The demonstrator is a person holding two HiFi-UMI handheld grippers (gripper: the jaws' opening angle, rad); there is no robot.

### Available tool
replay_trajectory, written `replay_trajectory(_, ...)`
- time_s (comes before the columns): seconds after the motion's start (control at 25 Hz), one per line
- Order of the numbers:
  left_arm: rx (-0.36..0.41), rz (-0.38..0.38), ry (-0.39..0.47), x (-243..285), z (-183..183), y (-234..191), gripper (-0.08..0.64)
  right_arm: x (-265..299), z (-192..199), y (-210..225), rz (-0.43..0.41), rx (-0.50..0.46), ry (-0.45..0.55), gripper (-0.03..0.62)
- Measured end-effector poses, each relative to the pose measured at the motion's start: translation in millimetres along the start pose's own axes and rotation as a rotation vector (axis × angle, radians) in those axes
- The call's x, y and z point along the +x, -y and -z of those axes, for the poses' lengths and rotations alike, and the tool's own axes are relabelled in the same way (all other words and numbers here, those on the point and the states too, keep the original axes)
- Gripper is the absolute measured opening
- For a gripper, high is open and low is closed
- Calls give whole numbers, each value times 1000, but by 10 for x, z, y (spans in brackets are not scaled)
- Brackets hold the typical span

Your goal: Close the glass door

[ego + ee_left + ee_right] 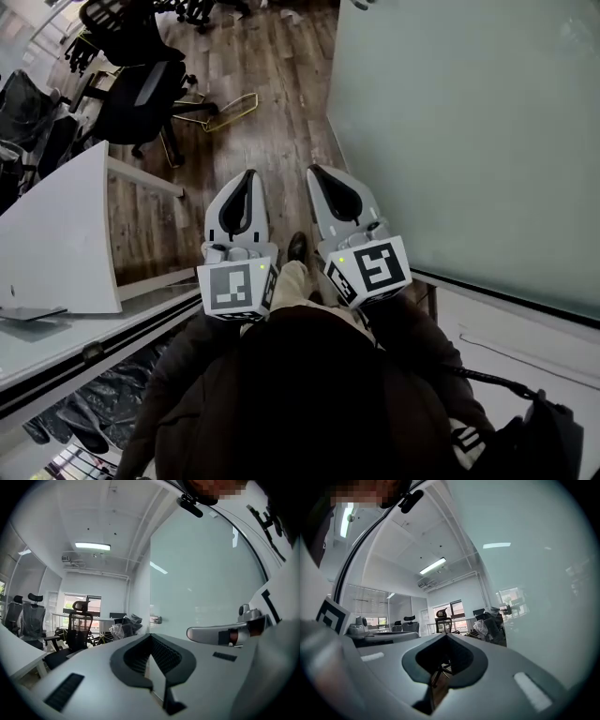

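Right of both claws, the glass door (469, 131) is standing.
Nearer it, the right claw (316, 172) is hovering beside the left claw (249, 174); both are pressing together, gripping nothing.

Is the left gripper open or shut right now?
Shut. In the left gripper view the tips of the left gripper meet, with nothing held between them.

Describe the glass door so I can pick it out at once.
In the head view, a wooden floor runs up the middle. The glass door is the large pane standing along its right edge, beside the right claw. Unlike the opaque white panel on the left, it is frosted and pale green.
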State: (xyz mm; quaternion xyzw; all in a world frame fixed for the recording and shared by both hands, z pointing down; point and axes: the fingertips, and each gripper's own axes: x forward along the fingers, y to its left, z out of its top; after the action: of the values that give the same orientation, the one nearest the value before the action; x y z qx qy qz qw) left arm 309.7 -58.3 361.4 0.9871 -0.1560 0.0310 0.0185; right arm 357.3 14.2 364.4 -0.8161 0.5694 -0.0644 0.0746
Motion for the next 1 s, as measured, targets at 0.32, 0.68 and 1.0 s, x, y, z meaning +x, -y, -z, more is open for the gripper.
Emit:
replay_trajectory(0.32,-33,5,-25,988,22,-534,-3,1069,7,380,-9,-15,-37,2)
replay_trajectory(0.68,-54,-8,-43,1645,25,-893,-3,1791,-65,688,-5,-32,-34,2)
replay_trajectory(1.0,-53,30,-39,2149,118,-957,-3,2134,-191,1024,24,-75,-16,2)
